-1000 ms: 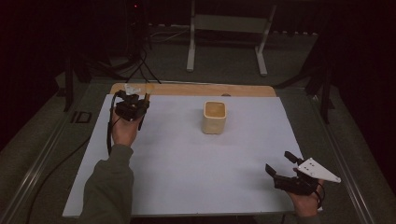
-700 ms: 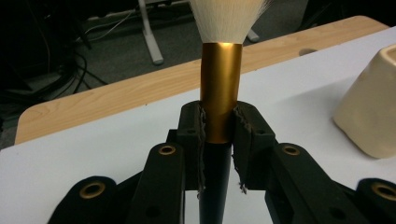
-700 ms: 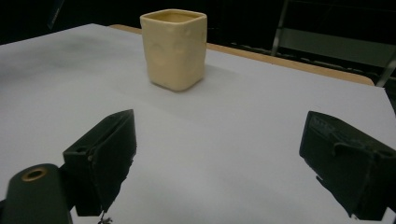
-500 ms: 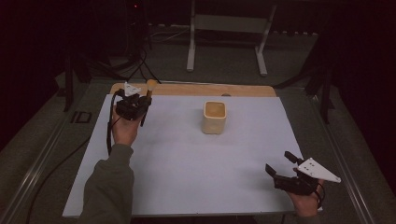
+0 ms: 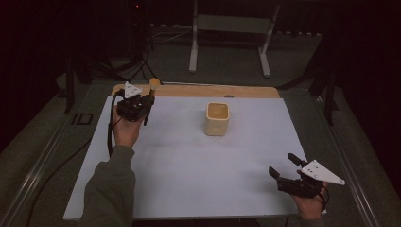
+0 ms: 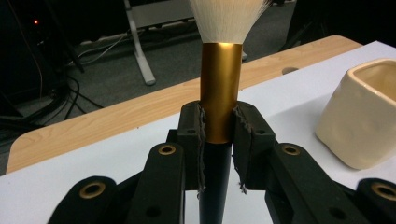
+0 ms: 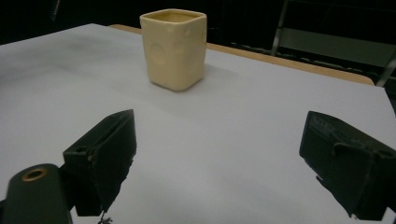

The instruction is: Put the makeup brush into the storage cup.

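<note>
My left gripper [image 5: 145, 101] is at the table's far left, shut on a brush [image 5: 153, 85]. In the left gripper view the pads [image 6: 201, 135] clamp the brush [image 6: 220, 88] where its gold ferrule meets the black handle, and white bristles fan out above. A cream square cup [image 5: 217, 118] stands upright in the middle of the white sheet, to the right of that gripper; the cup [image 6: 364, 116] is empty as far as I see. My right gripper [image 5: 283, 166] rests near the front right corner, open, its jaws [image 7: 219, 140] wide apart and pointing at the cup [image 7: 173, 46].
A white sheet [image 5: 189, 179] covers the table, with a wooden board edge [image 5: 213, 91] along the back. Behind the table stands a metal frame [image 5: 227, 28] on the floor, cables lie at the back left, and a small black object [image 5: 82, 118] sits left of the sheet.
My left hand has shifted slightly toward the back with the brush, so the brush head now stands out over the wooden edge. The right gripper has stayed still.
</note>
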Available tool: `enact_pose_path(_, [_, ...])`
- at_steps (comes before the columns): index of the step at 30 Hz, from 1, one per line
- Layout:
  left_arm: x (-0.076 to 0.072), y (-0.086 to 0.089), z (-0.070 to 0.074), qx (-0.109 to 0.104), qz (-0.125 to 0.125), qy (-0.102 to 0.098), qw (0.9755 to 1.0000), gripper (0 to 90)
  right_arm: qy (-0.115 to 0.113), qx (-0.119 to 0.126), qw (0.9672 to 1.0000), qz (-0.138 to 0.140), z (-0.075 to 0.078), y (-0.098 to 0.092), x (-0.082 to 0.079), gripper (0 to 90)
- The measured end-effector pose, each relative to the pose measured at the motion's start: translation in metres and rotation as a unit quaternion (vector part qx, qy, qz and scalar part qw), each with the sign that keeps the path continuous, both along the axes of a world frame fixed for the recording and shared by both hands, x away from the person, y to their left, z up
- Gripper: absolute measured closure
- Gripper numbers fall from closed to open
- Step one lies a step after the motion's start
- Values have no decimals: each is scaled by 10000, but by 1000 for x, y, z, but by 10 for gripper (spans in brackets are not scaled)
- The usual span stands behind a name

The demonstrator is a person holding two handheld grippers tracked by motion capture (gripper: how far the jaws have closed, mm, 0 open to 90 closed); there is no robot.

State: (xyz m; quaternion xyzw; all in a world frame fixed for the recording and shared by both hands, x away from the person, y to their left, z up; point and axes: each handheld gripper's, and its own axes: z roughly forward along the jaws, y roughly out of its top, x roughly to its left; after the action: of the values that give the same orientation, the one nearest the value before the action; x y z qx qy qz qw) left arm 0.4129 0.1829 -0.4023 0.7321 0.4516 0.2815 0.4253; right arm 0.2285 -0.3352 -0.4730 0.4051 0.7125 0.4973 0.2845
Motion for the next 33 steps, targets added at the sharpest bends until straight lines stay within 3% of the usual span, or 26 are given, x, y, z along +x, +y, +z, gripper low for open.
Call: enact_pose_path(33, [3, -20, 17, -134, -265, -262, 9992, 749, -12, 6, 10000, 2, 0, -1, 0, 109])
